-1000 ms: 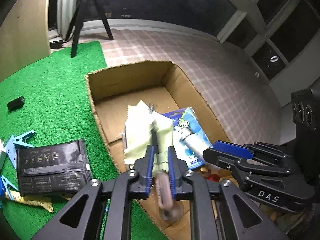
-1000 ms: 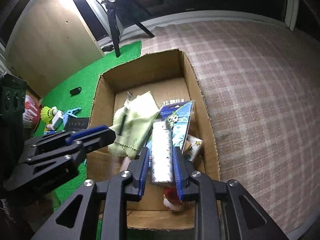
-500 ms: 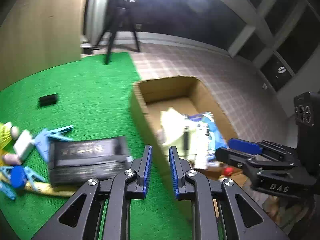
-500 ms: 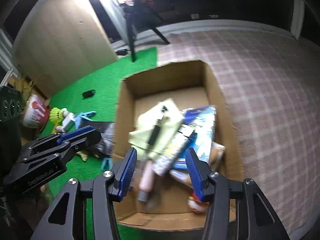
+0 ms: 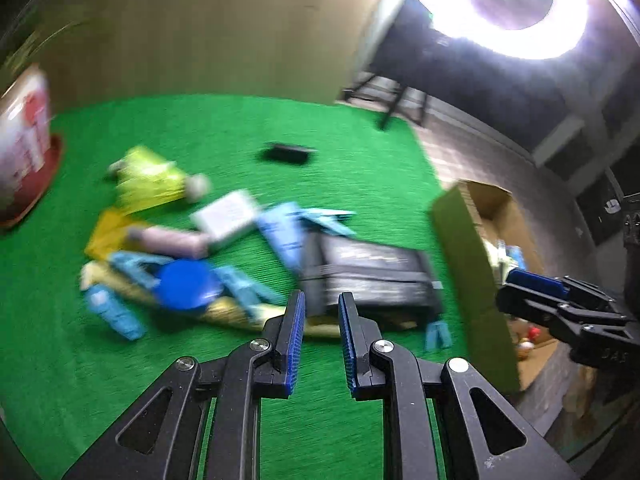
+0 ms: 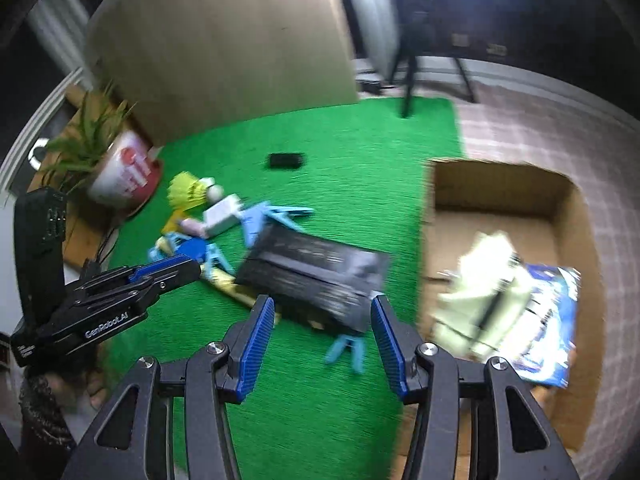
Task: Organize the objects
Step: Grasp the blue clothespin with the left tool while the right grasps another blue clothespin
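Note:
A cardboard box (image 6: 568, 200) at the right holds a pale green cloth (image 6: 480, 264) and a blue packet (image 6: 552, 320); its side also shows in the left wrist view (image 5: 472, 264). On the green mat lie a black pouch (image 6: 316, 272), blue clips (image 6: 272, 216), a blue disc (image 5: 184, 284), a yellow shuttlecock (image 6: 188, 192) and a white block (image 5: 228, 216). My left gripper (image 5: 321, 308) is narrowly open and empty above the pouch's near edge. My right gripper (image 6: 322, 312) is wide open and empty over the pouch.
A potted plant (image 6: 120, 168) in a red and white pot stands at the far left. A small black object (image 6: 285, 160) lies farther back on the mat (image 6: 320, 400). A tripod (image 6: 412, 76) and a wooden panel (image 6: 224, 52) stand behind.
Both grippers have let go of what they held into the box and swung left from it to the pile on the mat. The right gripper has opened wide.

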The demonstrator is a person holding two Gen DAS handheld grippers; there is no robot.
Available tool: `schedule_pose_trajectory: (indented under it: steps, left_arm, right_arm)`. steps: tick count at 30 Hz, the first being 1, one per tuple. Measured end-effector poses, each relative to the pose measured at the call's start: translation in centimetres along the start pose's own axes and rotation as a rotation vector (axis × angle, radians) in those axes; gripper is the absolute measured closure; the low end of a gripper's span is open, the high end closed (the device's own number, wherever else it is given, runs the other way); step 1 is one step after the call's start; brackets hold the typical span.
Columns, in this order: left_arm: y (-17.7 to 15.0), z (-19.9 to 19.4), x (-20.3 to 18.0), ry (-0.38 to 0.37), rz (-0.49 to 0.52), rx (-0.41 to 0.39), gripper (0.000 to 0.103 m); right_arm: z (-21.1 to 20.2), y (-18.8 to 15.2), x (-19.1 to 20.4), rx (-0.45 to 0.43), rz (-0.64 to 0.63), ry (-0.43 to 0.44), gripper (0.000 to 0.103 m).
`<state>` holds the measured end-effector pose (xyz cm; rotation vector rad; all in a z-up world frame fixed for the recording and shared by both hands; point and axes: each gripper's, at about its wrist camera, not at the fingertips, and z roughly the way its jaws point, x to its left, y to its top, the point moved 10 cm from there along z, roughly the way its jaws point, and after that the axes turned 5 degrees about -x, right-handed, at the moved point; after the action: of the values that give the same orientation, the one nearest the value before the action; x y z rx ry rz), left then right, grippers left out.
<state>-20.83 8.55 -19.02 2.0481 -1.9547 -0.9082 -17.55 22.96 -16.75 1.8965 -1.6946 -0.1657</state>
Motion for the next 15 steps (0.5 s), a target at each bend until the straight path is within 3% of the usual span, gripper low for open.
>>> schedule_pose_trajectory:
  steps: [10, 15]
  left_arm:
    - [-2.3, -2.1, 11.6, 0.079, -0.162, 0.005, 0.085]
    - [-2.9, -1.9, 13.9, 0.075, -0.198, 0.024, 0.081]
  right_arm:
    - [6.1, 1.0, 8.1, 0.124, -0.111, 0.092, 0.056]
    - [9.6, 1.1, 10.8, 0.207, -0.111, 0.151, 0.056]
